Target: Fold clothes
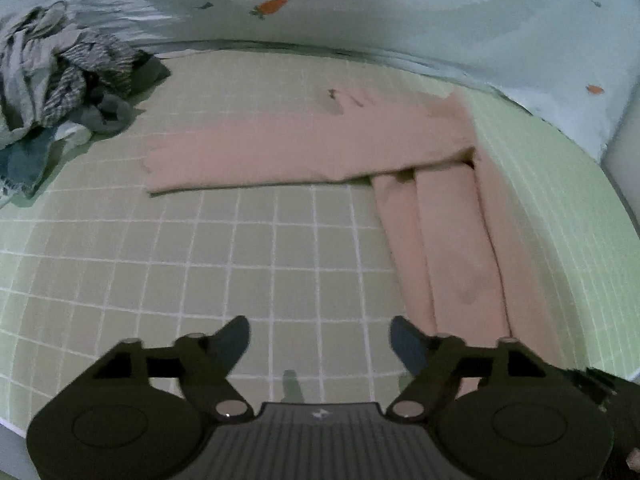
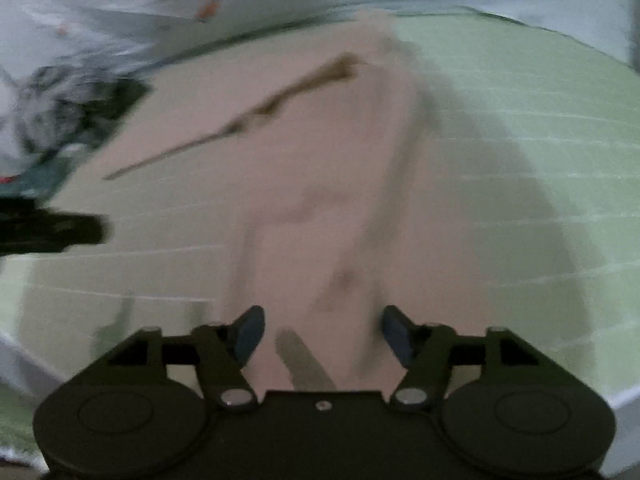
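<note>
My right gripper (image 2: 322,334) was the nearer one: its jaws stood apart and empty, and the pink garment (image 2: 304,208) lay directly under and ahead of them, so close that the cloth passed between the two fingers in the right wrist view. My left gripper (image 1: 320,344) was also spread wide with nothing in it, above bare checked bed sheet (image 1: 224,264), and the garment's near end lay just beside its right finger.

From the left wrist view, the garment made an L shape. One part ran away from me as a long strip with lengthwise folds; the other part lay across the far end, turned to the left, flat and broad. I judged that the next fold depended on this long axis pointing away from me, with the right side better placed to take the near end.

The cloth looked thin, soft and plain pink. The right view was blurred.

Farther away on the left, a pile of striped clothes (image 1: 60,76) waited, well apart.
</note>
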### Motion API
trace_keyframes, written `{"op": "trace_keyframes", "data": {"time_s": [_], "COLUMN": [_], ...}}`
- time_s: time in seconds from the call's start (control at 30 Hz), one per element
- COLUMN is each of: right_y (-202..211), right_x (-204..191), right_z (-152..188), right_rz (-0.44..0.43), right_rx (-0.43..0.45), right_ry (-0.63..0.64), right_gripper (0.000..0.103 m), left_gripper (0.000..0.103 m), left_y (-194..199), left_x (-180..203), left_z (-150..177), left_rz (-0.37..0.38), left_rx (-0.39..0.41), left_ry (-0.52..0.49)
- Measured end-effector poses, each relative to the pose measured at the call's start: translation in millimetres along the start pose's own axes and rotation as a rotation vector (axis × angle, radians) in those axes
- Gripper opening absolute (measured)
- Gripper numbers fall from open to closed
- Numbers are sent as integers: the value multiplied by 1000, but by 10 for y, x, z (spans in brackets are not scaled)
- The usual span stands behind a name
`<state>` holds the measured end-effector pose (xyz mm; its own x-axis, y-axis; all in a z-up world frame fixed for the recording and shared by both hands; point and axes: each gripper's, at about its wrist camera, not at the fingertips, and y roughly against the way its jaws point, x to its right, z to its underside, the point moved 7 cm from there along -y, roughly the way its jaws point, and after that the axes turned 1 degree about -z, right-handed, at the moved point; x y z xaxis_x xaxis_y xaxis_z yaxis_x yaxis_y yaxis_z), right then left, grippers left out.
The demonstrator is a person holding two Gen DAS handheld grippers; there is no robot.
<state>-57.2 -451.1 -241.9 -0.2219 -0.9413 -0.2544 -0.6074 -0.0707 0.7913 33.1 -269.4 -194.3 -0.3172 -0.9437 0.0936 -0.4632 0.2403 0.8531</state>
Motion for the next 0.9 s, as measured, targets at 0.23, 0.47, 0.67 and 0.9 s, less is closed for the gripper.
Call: {"op": "trace_keyframes", "data": {"time_s": [0.23, 0.47, 0.67, 0.9], "right_y": [41, -151, -408, -669], "right_x": [80, 368, 375, 365], "right_z": [-436, -625, -848, -979], "right_rz": [100, 160, 200, 306], "right_rx": [130, 125, 114, 45], "right_ry": [48, -62, -95, -98], "right_gripper": [103, 103, 103, 103], "left_gripper": [84, 88, 88, 88], "left_y": [-76, -232, -532, -962], "left_x": [-418, -897, -1127, -1323], "left_z": [-250, -544, -820, -1118], "left_rz": [-76, -188, -187, -177], "left_rx": [31, 73, 53, 10], "left_ry": [135, 182, 205, 186]}}
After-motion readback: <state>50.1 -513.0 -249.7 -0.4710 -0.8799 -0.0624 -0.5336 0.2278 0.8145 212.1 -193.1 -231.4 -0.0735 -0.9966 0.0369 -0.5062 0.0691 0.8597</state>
